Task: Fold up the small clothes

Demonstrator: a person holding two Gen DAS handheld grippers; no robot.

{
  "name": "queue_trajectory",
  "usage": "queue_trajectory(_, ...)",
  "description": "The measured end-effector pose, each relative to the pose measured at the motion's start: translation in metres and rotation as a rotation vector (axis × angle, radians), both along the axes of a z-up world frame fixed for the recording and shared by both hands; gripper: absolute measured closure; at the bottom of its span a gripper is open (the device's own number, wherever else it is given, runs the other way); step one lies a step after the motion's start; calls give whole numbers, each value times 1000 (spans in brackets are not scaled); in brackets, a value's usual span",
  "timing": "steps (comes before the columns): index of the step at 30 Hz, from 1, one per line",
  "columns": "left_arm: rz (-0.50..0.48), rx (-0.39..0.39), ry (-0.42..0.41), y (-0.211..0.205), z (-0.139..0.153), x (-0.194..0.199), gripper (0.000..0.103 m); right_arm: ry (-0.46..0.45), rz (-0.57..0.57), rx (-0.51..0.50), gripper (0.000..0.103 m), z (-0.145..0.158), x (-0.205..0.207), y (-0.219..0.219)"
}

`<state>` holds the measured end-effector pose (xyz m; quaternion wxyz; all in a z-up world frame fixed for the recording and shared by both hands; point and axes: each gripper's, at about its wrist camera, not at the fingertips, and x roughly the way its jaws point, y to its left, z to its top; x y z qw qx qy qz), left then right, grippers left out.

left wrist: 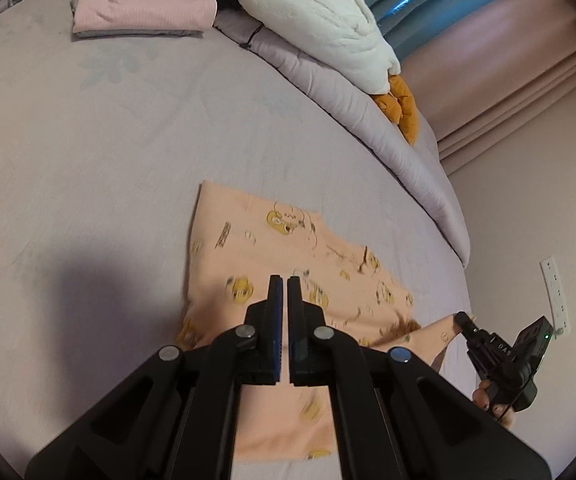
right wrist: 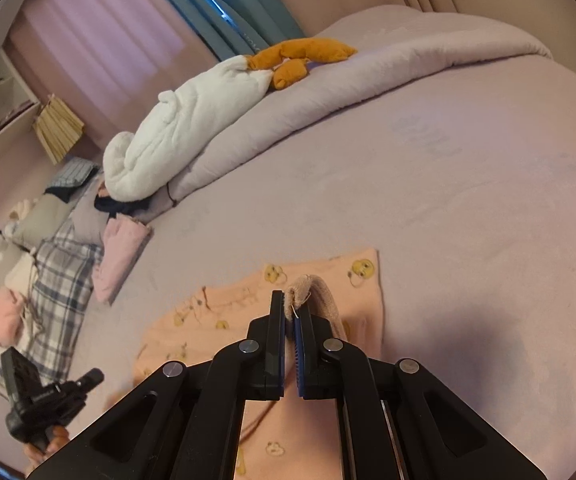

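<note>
Your left hand-held gripper (left wrist: 283, 280) angles down over the peach garment (left wrist: 288, 256), jaws clenched, nothing visibly between them. Your right hand-held gripper (right wrist: 290, 296) is pinching the garment's ribbed cuff (right wrist: 316, 292); only the right view shows this. Garment lies near on the lilac bed (left wrist: 87, 140); curtains (right wrist: 99, 40) far.

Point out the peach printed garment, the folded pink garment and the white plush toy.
peach printed garment (left wrist: 288, 240), left wrist view, upper flat part.
folded pink garment (left wrist: 143, 4), left wrist view, top face.
white plush toy (right wrist: 183, 128), right wrist view, body.
</note>
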<state>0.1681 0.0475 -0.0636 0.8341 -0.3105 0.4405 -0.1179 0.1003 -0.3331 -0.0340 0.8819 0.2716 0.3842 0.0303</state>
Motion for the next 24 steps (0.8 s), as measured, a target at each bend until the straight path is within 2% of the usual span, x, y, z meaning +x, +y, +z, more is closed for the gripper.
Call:
queue_trajectory(2, -40, -36, 35, -2, -7, 7, 103, 11, -3, -5, 97, -3, 5, 2)
queue_trajectory(4, -58, -33, 55, -1, -9, 4, 103, 17, -4, -13, 97, -5, 2, 3)
queue_trajectory(8, -79, 132, 58, -4, -12, -16, 99, 25, -8, -50, 97, -9, -8, 3)
queue_trajectory(10, -107, 149, 76, -5, -16, -27, 85, 28, -12, -51, 97, -9, -10, 1)
queue_trajectory(11, -118, 139, 88, -5, -18, -34, 68, 29, -13, -50, 97, -9, -11, 0)
queue_trajectory(12, -124, 134, 100, -5, -21, -40, 58, 27, -11, -51, 97, -9, -11, 0)
queue_trajectory(15, -166, 153, 115, -8, -30, -52, 56, 27, -12, -52, 97, -9, -14, -2)
queue_trajectory(18, -181, 182, 146, -13, -43, -56, 58, 25, -12, -50, 97, -8, -17, -3)
queue_trajectory(21, -213, 127, 160, -20, -54, -53, 60, 20, -12, -53, 97, -6, -20, -3)
queue_trajectory(22, -224, 117, 166, -21, -57, -52, 65, 20, -14, -55, 97, -6, -21, -4)
queue_trajectory(24, -239, 126, 195, -28, -64, -49, 100, 21, -17, -49, 97, -4, -21, -3)
